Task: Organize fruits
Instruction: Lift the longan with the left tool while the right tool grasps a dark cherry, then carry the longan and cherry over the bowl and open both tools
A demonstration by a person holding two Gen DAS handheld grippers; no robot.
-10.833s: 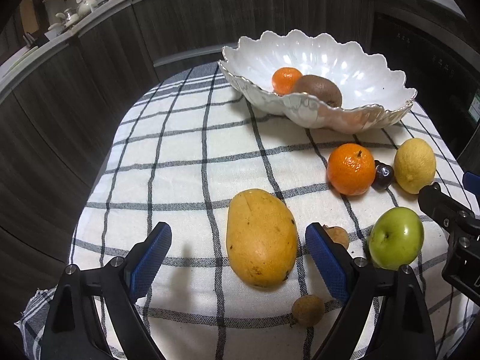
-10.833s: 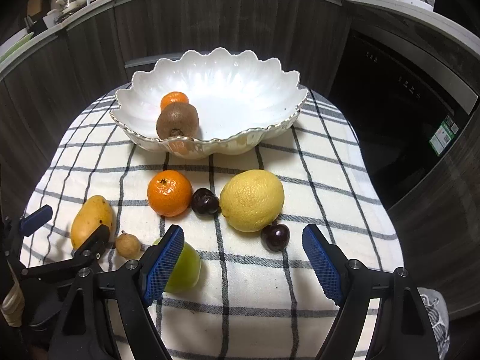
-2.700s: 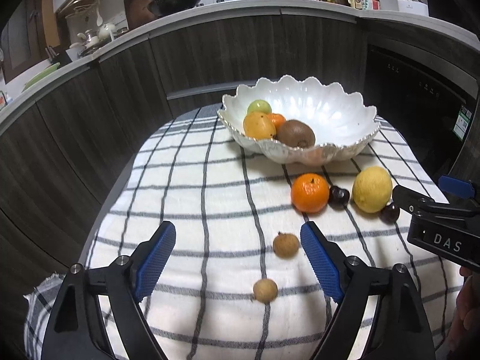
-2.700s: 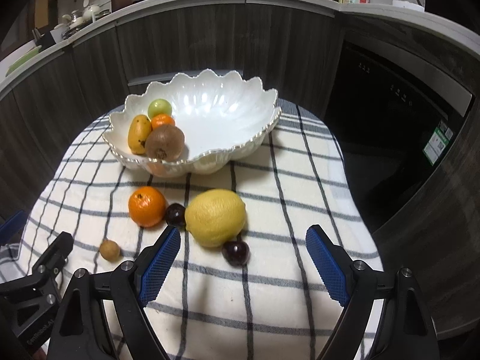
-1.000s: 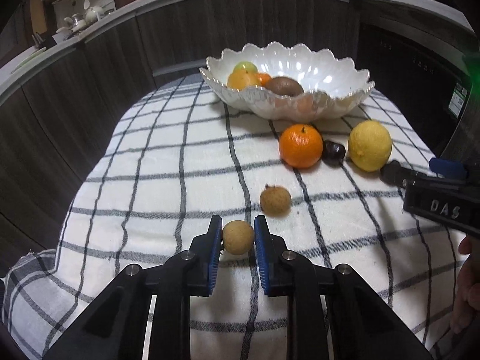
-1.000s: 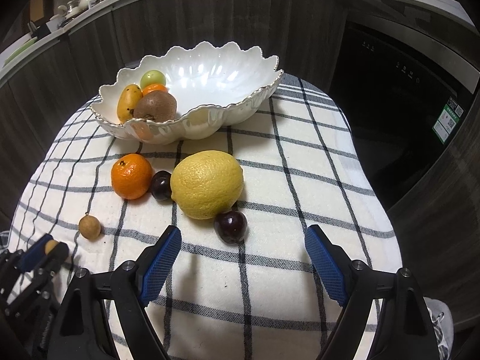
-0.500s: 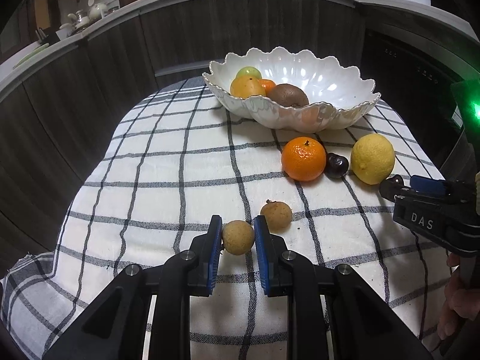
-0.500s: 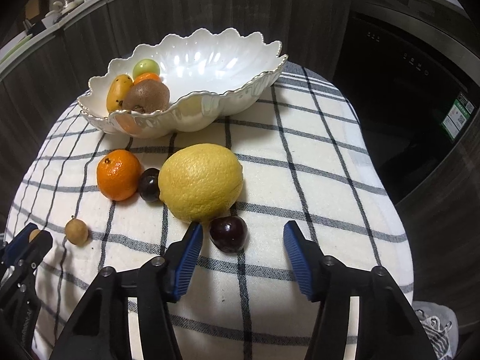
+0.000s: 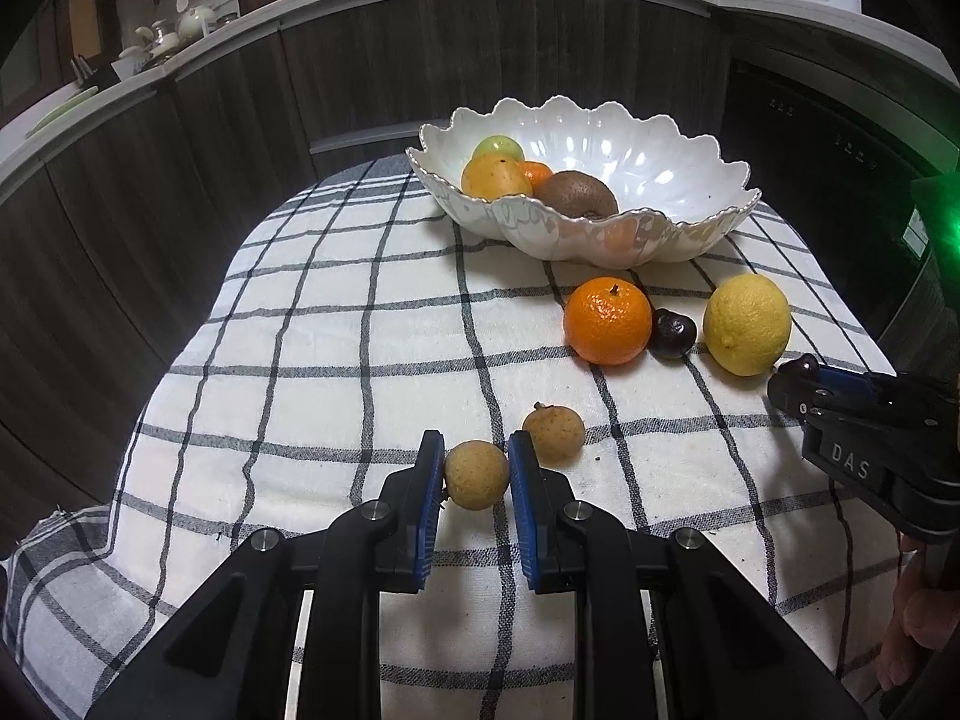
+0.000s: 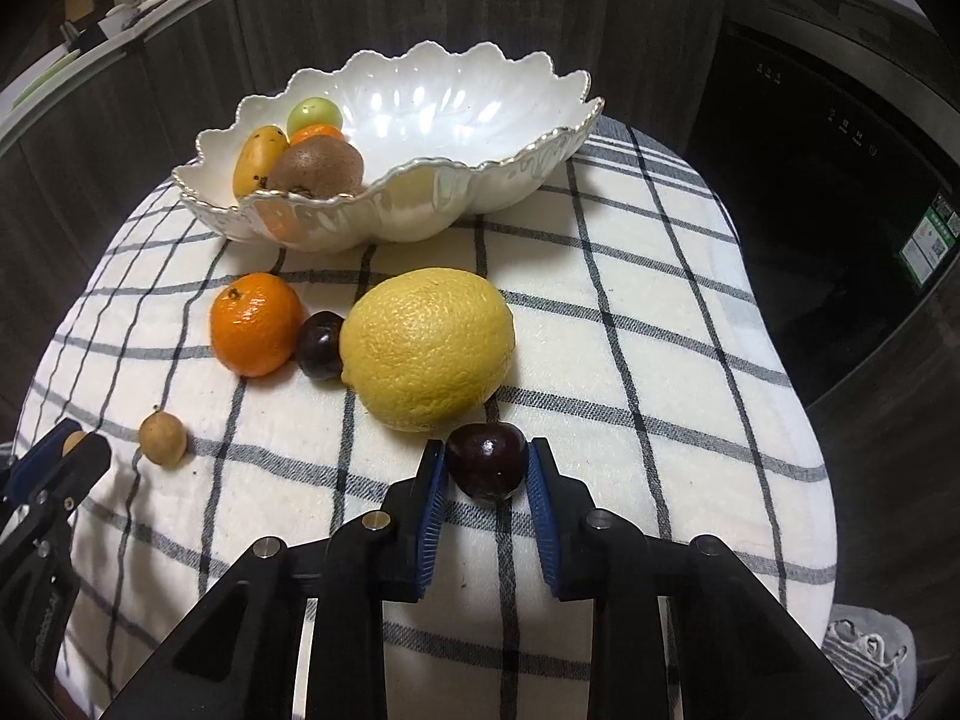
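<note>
A white scalloped bowl (image 9: pixel 678 228) at the back of the checked cloth holds a mango (image 9: pixel 495 177), a green apple (image 9: pixel 498 147), a small orange and a kiwi (image 9: pixel 576 195). My left gripper (image 9: pixel 477 474) is shut on a small tan longan (image 9: pixel 476 474), lifted a little above the cloth. A second longan (image 9: pixel 553 433) lies just right of it. My right gripper (image 10: pixel 487 471) is shut on a dark cherry (image 10: pixel 486 468) in front of the lemon (image 10: pixel 427 348). An orange (image 10: pixel 256 324) and another cherry (image 10: pixel 321 345) lie left of the lemon.
The checked cloth (image 9: pixel 336 330) covers a small round table with dark cabinets close behind and an appliance door at the right. The right gripper's body (image 9: pixel 870 450) shows at the right edge of the left wrist view.
My right gripper has closed on the cherry in front of the lemon. My left gripper has lifted the longan that it holds a little and drawn back.
</note>
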